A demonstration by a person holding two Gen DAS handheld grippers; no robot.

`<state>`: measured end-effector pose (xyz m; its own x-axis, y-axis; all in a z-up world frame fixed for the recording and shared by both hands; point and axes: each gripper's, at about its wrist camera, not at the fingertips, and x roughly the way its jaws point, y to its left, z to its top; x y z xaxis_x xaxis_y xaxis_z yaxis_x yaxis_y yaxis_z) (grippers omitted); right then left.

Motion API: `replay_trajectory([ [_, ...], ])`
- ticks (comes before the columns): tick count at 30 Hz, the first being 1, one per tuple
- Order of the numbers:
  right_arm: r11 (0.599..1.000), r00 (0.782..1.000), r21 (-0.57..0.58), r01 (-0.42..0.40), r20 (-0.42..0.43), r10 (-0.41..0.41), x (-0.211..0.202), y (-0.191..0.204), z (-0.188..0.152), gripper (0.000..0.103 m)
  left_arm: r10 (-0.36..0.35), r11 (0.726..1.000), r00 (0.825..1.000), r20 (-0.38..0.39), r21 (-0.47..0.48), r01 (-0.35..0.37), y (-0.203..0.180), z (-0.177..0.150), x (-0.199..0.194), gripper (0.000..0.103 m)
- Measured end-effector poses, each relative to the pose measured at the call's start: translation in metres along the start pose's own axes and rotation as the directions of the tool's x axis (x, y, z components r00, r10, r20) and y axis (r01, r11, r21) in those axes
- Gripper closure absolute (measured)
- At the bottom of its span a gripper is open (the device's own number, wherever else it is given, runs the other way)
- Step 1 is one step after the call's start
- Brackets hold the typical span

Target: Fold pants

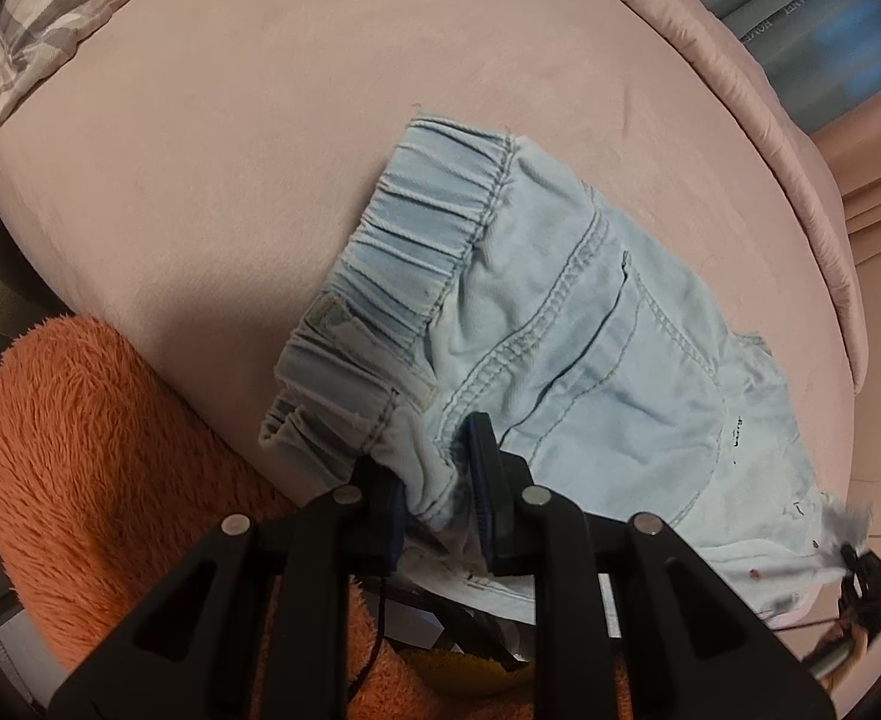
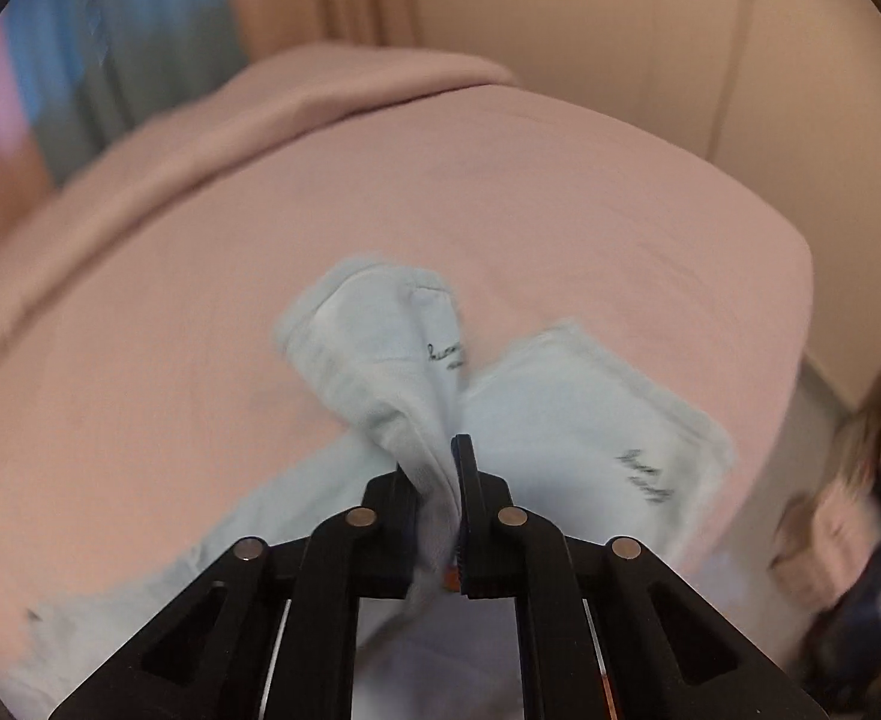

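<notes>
Light blue denim pants (image 1: 590,330) lie on a pink bed (image 1: 230,180), their elastic waistband (image 1: 416,240) turned toward the upper left. My left gripper (image 1: 431,456) is shut on a bunch of fabric just below the waistband at the near edge. In the right wrist view the pale leg ends (image 2: 590,420) spread out ahead, each with small dark lettering. My right gripper (image 2: 434,462) is shut on a raised fold of one leg (image 2: 392,348). That view is motion-blurred. The right gripper also shows small at the lower right of the left wrist view (image 1: 866,582).
An orange fluffy blanket (image 1: 80,450) lies at the bed's near left side. A plaid pillow (image 1: 38,30) sits at the far left corner. The bed edge (image 1: 800,180) curves along the right, with a wall beyond. Blurred clutter (image 2: 860,510) stands on the floor at the right.
</notes>
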<state>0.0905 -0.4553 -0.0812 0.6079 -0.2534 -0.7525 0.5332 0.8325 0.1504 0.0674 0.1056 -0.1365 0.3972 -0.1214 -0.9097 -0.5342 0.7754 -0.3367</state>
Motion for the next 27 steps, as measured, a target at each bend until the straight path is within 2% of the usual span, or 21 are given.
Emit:
replay_trajectory([
  [3,0.997,0.999,0.072,-0.019,-0.031,0.022,-0.005,-0.029,-0.006,0.095,0.007,1.000,1.000,0.001,0.005,-0.007,0.000,0.000,-0.001,0.083],
  [7,0.991,0.995,0.130,-0.006,-0.101,0.019,0.009,-0.045,-0.020,0.095,0.001,1.000,1.000,-0.006,0.001,-0.001,0.001,0.001,-0.002,0.083],
  [11,0.979,0.986,0.200,-0.030,-0.152,0.062,0.016,-0.059,-0.028,0.095,-0.006,1.000,1.000,-0.007,-0.001,0.006,0.003,0.002,-0.002,0.083],
  [13,0.978,0.985,0.205,-0.021,-0.164,0.056,0.017,-0.061,-0.028,0.088,0.000,1.000,1.000,-0.005,0.011,0.000,0.002,0.001,-0.001,0.083],
  [16,0.979,0.991,0.195,0.060,-0.130,-0.035,0.008,-0.067,-0.019,0.075,0.006,1.000,1.000,-0.001,0.016,-0.006,0.000,0.000,-0.003,0.083],
  [18,0.972,0.994,0.232,0.036,-0.113,-0.010,0.003,-0.074,-0.017,0.069,0.004,1.000,1.000,0.001,0.014,-0.004,0.000,-0.001,-0.003,0.083],
  [20,0.967,0.993,0.254,0.006,-0.113,0.023,0.004,-0.080,-0.016,0.069,0.004,1.000,1.000,0.002,0.014,-0.004,0.000,-0.001,-0.003,0.083],
  [25,0.970,0.988,0.243,0.000,-0.150,0.038,0.018,-0.084,-0.021,0.071,0.027,0.998,0.999,0.021,0.053,-0.028,-0.007,-0.005,-0.004,0.086],
  [26,0.972,0.988,0.236,0.004,-0.152,0.033,0.022,-0.083,-0.021,0.074,0.030,0.998,0.999,0.026,0.060,-0.032,-0.008,-0.006,-0.005,0.087],
  [27,0.973,0.988,0.231,0.013,-0.154,0.023,0.024,-0.082,-0.021,0.087,0.029,0.998,0.999,0.027,0.061,-0.031,-0.008,-0.006,-0.006,0.088],
])
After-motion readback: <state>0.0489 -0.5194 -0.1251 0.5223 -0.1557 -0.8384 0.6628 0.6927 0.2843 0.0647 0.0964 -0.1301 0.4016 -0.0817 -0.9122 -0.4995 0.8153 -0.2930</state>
